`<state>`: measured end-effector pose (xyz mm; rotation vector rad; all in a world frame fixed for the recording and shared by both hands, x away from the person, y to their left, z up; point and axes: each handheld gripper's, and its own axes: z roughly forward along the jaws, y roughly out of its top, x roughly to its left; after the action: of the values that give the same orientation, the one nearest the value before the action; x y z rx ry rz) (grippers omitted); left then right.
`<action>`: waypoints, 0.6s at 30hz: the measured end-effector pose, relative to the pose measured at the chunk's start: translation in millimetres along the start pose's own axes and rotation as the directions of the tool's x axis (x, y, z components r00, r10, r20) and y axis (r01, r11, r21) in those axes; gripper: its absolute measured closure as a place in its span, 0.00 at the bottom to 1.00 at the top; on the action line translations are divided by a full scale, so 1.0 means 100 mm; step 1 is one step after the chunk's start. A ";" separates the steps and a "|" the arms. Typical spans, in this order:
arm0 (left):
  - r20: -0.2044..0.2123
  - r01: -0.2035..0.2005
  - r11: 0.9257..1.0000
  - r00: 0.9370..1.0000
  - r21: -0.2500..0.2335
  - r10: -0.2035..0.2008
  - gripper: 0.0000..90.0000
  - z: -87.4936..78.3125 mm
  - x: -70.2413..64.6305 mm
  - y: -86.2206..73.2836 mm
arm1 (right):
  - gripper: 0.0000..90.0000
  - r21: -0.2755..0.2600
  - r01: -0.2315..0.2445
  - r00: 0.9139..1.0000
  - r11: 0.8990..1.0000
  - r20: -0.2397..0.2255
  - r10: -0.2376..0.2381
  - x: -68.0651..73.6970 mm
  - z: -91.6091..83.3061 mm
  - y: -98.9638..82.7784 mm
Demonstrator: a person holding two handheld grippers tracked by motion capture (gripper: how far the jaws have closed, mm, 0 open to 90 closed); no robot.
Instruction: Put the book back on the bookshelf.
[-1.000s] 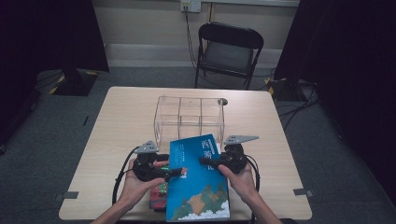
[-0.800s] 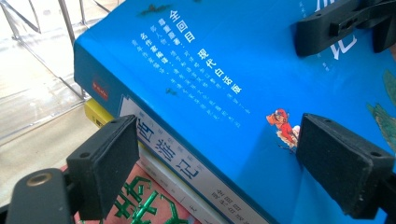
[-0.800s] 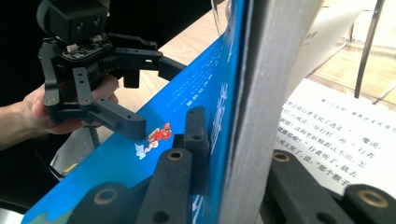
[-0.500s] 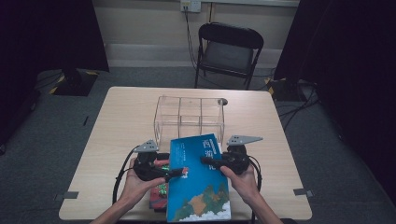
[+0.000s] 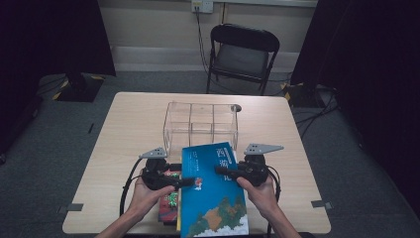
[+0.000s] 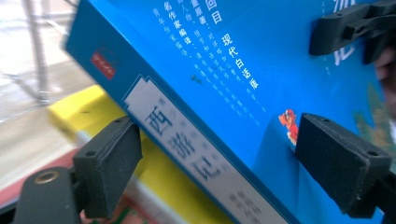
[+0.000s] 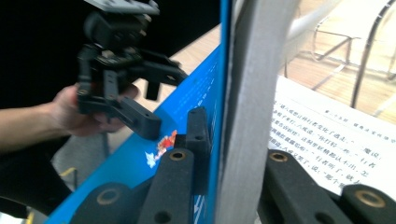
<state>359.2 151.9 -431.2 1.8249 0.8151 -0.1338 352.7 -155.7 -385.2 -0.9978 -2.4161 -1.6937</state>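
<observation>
A thick blue book with white Chinese title characters lies tilted at the table's near edge. My left gripper comes in from its left side. In the left gripper view its jaws stand wide around the spine, one pad on the cover and the other below the book, so the left gripper looks open. My right gripper holds the book's right edge. In the right gripper view it is shut on the blue cover, with a printed page showing beneath.
A clear acrylic organizer with several compartments stands just beyond the book. Under the blue book lie a yellow book and a red and green one. A black folding chair stands past the far edge.
</observation>
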 end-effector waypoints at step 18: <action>0.054 0.075 0.997 0.996 0.005 -0.075 0.29 0.10 -0.01 0.17 | 0.91 0.064 -0.020 1.000 0.998 0.013 0.019 -0.05 -0.09 0.05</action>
<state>371.2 139.9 -421.0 1.7866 0.8459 -0.2319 355.8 -164.3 -379.5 -1.0235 -2.4430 -1.5982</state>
